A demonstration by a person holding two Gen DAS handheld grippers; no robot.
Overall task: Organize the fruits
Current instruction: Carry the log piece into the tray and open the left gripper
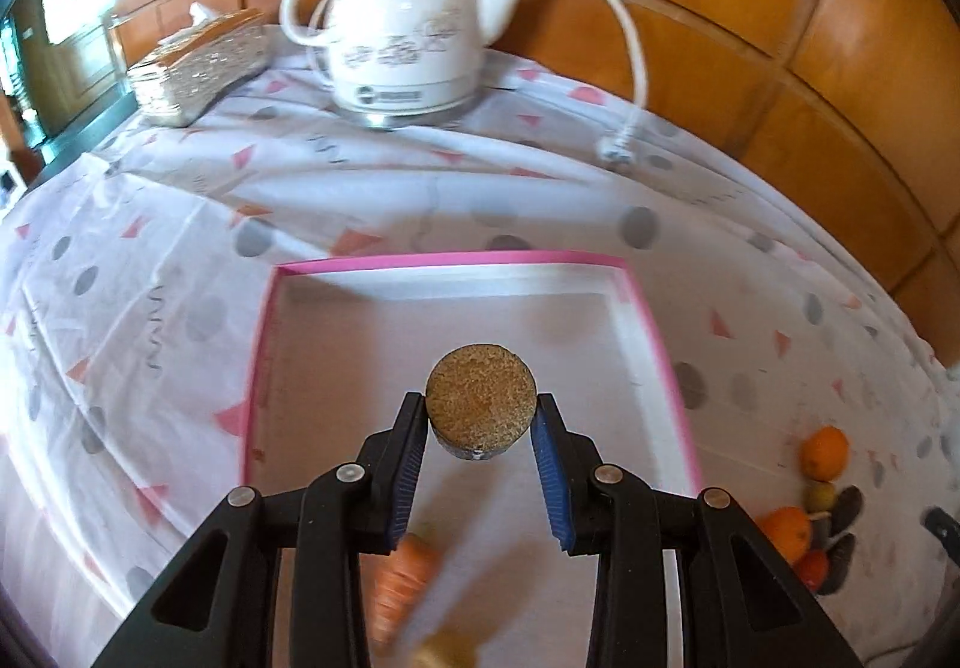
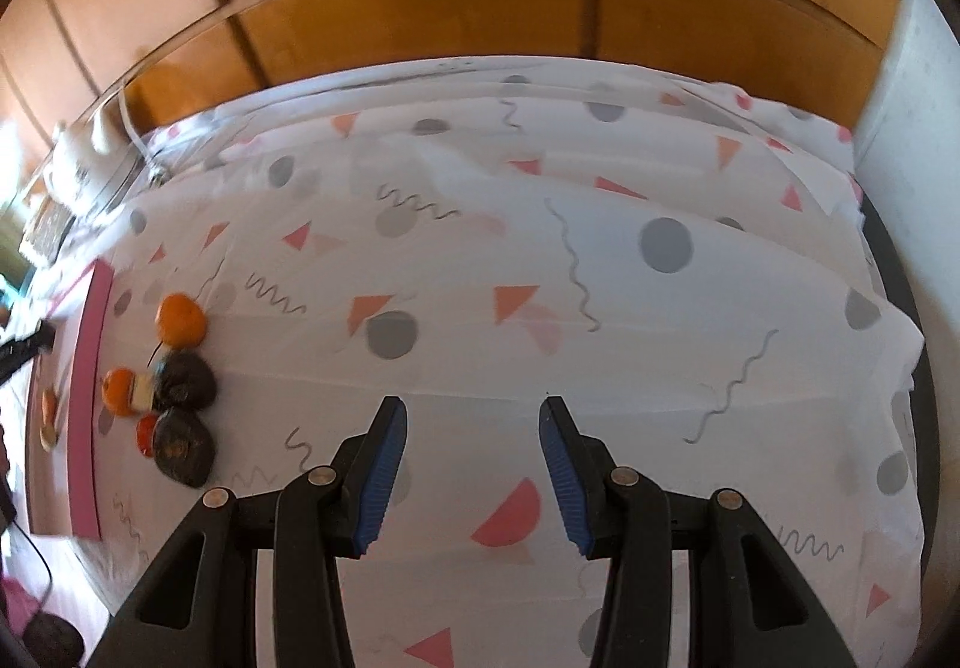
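Left wrist view: left gripper [image 1: 482, 416] is clamped on a round brown kiwi-like piece [image 1: 480, 407], its speckled flat face turned to the camera, held over the pink-rimmed tray [image 1: 654, 332].
Tray contents: a carrot-like orange piece [image 1: 405, 578] and a pale piece [image 1: 447, 656] lie at 6 o'clock, both blurred.
Loose fruit: oranges [image 1: 826, 451] and dark pieces sit on the patterned cloth [image 1: 360, 188] at 4 o'clock, outside the tray.
Backdrop: a white kettle [image 1: 408, 20] stands at 12 o'clock.
Right wrist view: right gripper [image 2: 473, 416] has its jaws apart with nothing between them, over bare cloth; the fruit cluster, with one dark piece [image 2: 183, 446], lies at 9 o'clock beside the tray wall.
Step in hand: carrying the brown piece for placing in the tray, as I judge it.
Next move: lower it onto a free patch of tray floor, then release; the right gripper needs to swing toward the cluster.
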